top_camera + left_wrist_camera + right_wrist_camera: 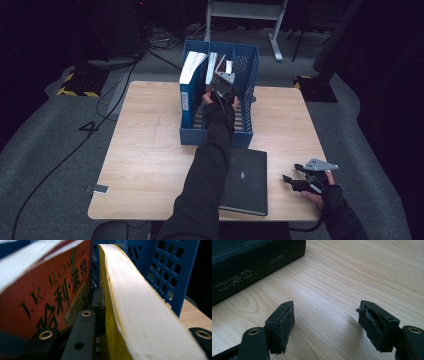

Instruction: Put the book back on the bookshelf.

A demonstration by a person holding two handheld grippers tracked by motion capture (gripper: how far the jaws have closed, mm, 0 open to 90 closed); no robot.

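Note:
A blue slotted file rack (pixel 243 136) stands at the table's far middle. My left gripper (pixel 222 84) reaches into it from above. In the left gripper view, my left gripper (pixel 150 315) is shut on a yellow-covered book (pixel 140 312) standing on edge, cream page edge facing the camera. A red book (pixel 50 297) with gold lettering leans right beside it, and the rack's wall (pixel 170 270) is behind. At the front right my right gripper (pixel 291 172) is open just above the table, and between its jaws in its own view (pixel 325 322) is only bare wood. A black book (pixel 246 180) lies flat to its left.
A blue-spined book with white pages (pixel 190 85) stands in the rack's left slot. The black book (pixel 249 262) lies close to the right gripper's left jaw. Light wooden table (pixel 145 150) with dark floor, cables and a desk frame (pixel 245 12) around it.

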